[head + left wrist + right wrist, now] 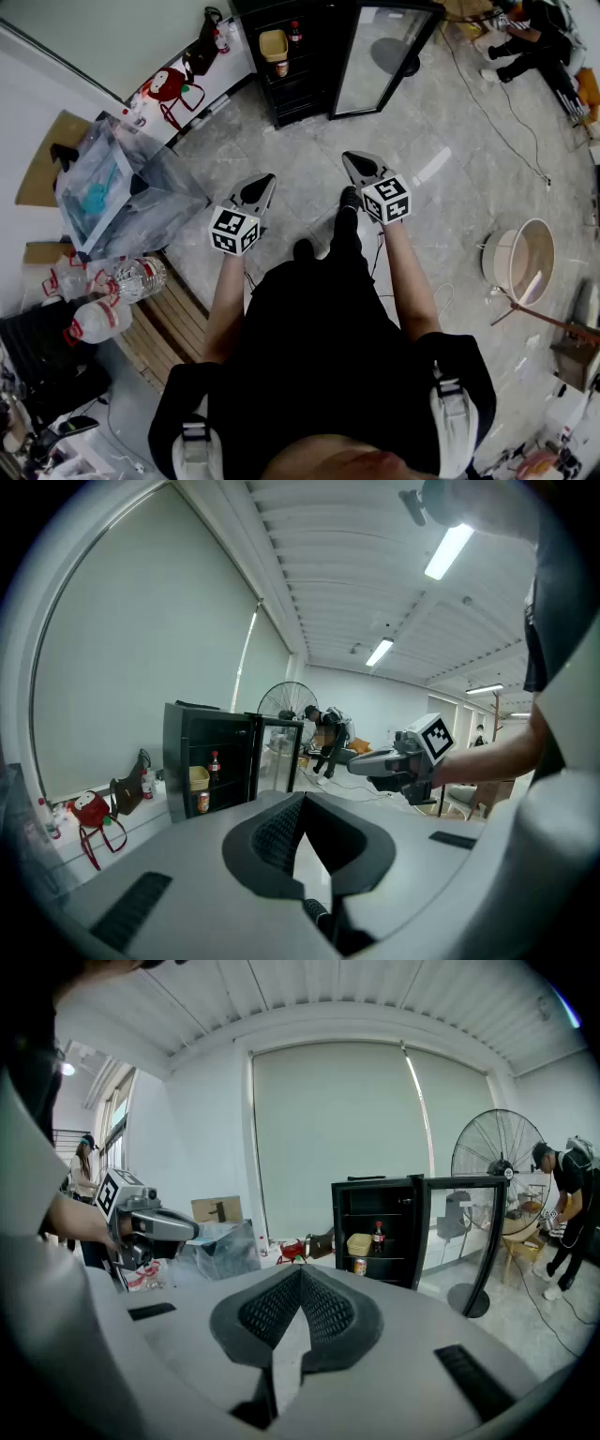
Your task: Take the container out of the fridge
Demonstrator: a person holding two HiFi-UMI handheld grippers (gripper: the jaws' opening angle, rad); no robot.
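Observation:
A small black fridge (pixel 300 56) stands ahead on the floor with its glass door (pixel 380 56) swung open. A yellow container (pixel 273 44) sits on an upper shelf, beside a dark bottle (pixel 295 33) and above a can (pixel 281 68). Both grippers are held out over the floor, well short of the fridge. My left gripper (pixel 265 179) is shut and holds nothing. My right gripper (pixel 349 157) is also shut and holds nothing. The container (pixel 198 778) shows in the left gripper view beyond my left gripper (pixel 304 796). It also shows as the container (pixel 359 1244) in the right gripper view, beyond my right gripper (pixel 301 1269).
A clear plastic bag (pixel 122 183) and water bottles (pixel 131 277) lie at the left by a wooden pallet (pixel 169 328). A red bag (pixel 167 86) rests against the wall. A basin (pixel 525 262) sits at the right. A standing fan (pixel 502 1162) and a person (pixel 525 37) are beyond the fridge.

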